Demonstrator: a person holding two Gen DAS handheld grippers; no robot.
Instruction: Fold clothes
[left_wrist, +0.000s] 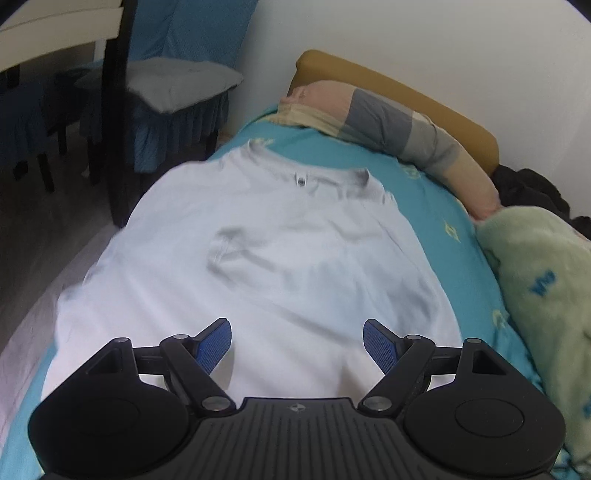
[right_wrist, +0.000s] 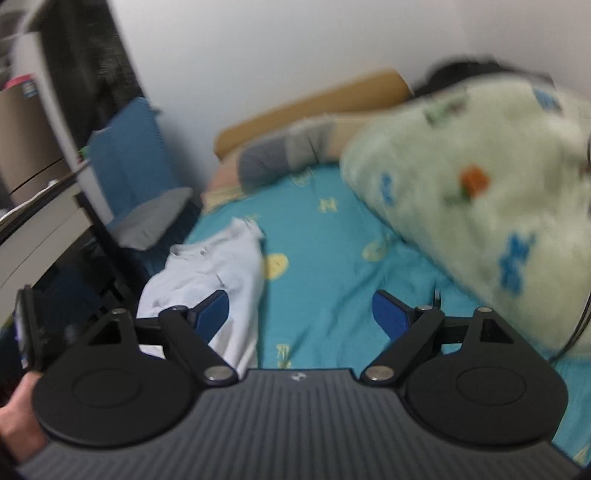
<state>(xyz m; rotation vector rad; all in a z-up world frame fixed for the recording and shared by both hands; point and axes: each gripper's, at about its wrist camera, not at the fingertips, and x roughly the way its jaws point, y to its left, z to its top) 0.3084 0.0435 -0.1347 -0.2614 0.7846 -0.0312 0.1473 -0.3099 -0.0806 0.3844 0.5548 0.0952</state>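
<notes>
Step in hand, as judged: the pale T-shirt (left_wrist: 258, 251) is spread on the teal bedsheet (left_wrist: 424, 192) with its collar toward the far end, apparently partly folded (a sleeve-like flap lies across the chest, though blur makes this uncertain); neither tool grips cloth. The left gripper (left_wrist: 297, 341) hovers over the lower half of the shirt, jaws spread wide and empty, fabric visible between and beyond both blue pads (left_wrist: 214, 345). The right gripper (right_wrist: 301, 314) is likewise released and holds nothing; in its view the shirt (right_wrist: 210, 273) sits to the left, behind its left finger, while the gap between the jaws shows only bare sheet. The right view is heavily motion-blurred, so fine detail there is unreliable. Next move likely calls for lowering each tool to a hem corner or side edge, pinching a single layer cleanly, then carrying it over toward the collar. The green fleece blanket (right_wrist: 480, 192) lies close on the right; pillows (left_wrist: 388, 122) rest at the headboard.
</notes>
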